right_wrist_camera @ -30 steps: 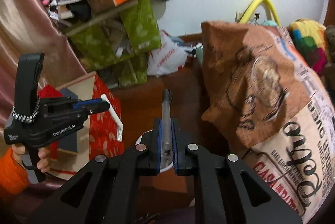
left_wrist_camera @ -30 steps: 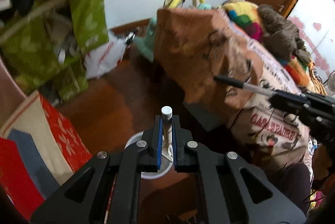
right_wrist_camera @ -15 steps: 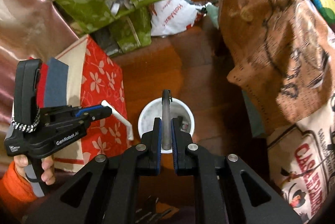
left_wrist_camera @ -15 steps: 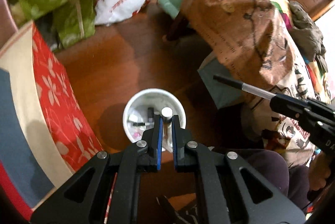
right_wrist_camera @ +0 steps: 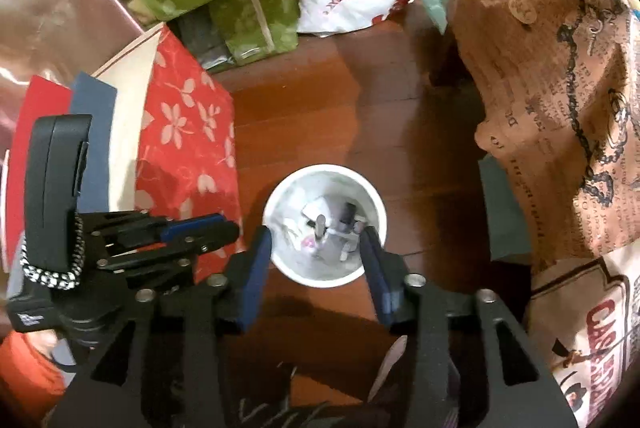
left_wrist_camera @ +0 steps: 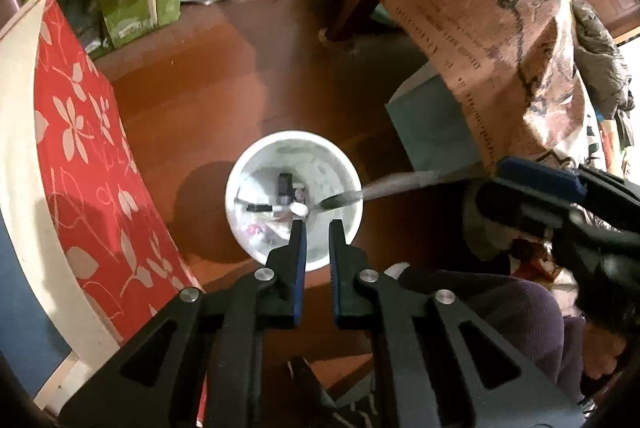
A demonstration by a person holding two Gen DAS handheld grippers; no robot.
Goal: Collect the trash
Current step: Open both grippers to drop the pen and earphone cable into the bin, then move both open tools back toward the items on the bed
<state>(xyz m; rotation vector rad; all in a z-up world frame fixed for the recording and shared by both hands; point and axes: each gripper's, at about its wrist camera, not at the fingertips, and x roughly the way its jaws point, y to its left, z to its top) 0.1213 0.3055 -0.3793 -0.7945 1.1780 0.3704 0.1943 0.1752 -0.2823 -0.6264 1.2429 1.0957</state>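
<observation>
Wood floor (left_wrist_camera: 224, 84); white bin (left_wrist_camera: 352, 184) contents blurred (pen (left_wrist_camera: 400, 186) smeared).

Glossy reddish wood floor (left_wrist_camera: 240, 68); smooth white plastic cup (left_wrist_camera: 248, 164); matt black plastic grippers with blue pads (right_wrist_camera: 256, 268); printed burlap-like cloth sack (right_wrist_camera: 560, 68); shiny brown satin (right_wrist_camera: 60, 8).

Both wrist cameras look steeply down, close above the same white cup (left_wrist_camera: 294, 164) on the floor (right_wrist_camera: 320, 100).

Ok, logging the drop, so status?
Right gripper jaws just opening, nothing gripped; left gripper barely apart, empty. Pen dropping into white cup. Nothing in the way.
</observation>
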